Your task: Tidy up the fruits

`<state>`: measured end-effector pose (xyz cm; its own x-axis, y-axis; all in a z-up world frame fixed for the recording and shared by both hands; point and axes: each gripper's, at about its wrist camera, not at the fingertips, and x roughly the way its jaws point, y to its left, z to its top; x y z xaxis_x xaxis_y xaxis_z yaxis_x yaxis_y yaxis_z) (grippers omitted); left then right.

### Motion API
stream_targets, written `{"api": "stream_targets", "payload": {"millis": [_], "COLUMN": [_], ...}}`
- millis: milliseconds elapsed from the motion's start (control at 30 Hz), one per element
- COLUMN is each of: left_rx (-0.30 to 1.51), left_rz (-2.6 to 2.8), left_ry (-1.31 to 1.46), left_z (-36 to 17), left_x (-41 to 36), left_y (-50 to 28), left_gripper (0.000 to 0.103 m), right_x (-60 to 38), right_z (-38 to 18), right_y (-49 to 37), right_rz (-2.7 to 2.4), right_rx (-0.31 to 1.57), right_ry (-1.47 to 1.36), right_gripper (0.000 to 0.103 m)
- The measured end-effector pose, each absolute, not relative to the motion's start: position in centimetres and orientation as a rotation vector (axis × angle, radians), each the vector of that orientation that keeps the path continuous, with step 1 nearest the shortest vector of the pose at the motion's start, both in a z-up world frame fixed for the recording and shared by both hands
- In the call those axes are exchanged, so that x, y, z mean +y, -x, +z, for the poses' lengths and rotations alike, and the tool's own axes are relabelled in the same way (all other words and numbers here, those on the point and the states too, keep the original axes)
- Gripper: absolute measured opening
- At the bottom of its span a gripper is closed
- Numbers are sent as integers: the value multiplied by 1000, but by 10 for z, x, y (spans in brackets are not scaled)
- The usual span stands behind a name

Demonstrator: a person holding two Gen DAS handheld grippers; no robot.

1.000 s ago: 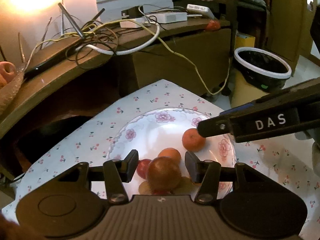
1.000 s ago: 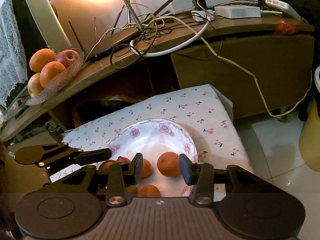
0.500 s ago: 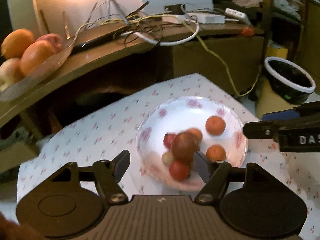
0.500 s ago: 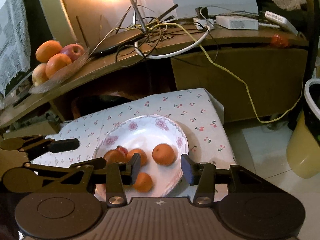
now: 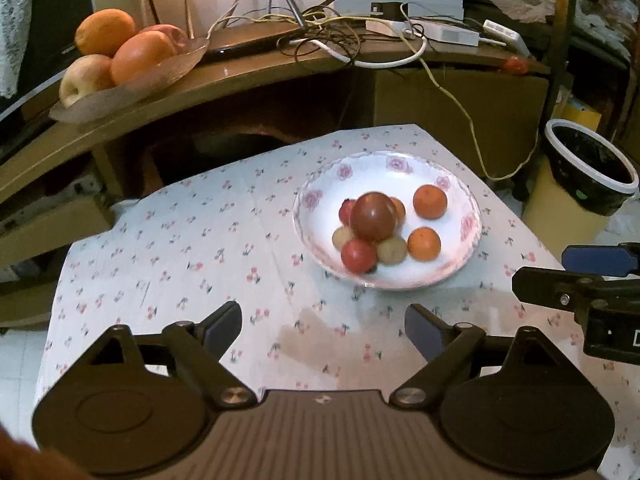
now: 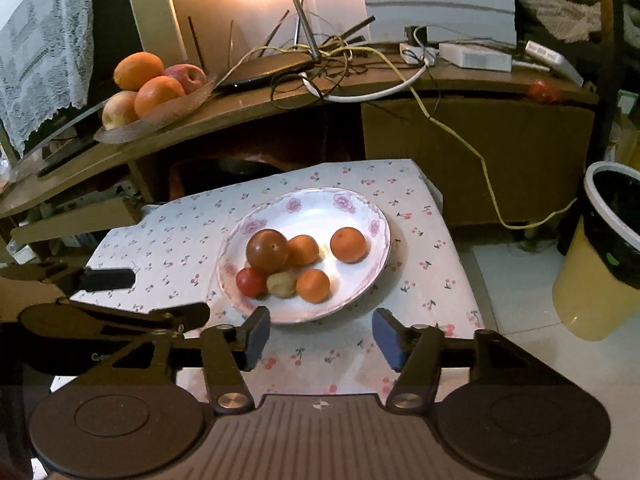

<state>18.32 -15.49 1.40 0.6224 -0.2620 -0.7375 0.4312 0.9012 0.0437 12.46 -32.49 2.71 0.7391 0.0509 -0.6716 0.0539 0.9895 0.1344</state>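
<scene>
Both grippers are spread wide and hold nothing: the left gripper hangs over the cherry-print cloth, and the right gripper is just short of the plate. Ahead of them, a dark red fruit tops a pile of small fruits on that plate, with oranges beside it.

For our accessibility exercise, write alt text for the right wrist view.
A floral plate holding a heap of fruit, a large dark red fruit on top, sits on a cherry-print tablecloth. The open right gripper hovers empty before it; the left gripper shows at left.
</scene>
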Motion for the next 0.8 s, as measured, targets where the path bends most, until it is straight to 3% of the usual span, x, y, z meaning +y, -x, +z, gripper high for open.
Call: {"api": "stream_targets", "payload": {"millis": [800], "left_rx": [741], "left_rz": [-363], "left_ry": [-218], "left_z": [30], "left_x": [-143], "left_y": [-117], "left_gripper": [99], "right_x": [-304], "right_z": [28], "right_y": [-65], "right_rz": [-6], "right_rx": [716], "right_ry": [-162], "right_gripper": [60]}}
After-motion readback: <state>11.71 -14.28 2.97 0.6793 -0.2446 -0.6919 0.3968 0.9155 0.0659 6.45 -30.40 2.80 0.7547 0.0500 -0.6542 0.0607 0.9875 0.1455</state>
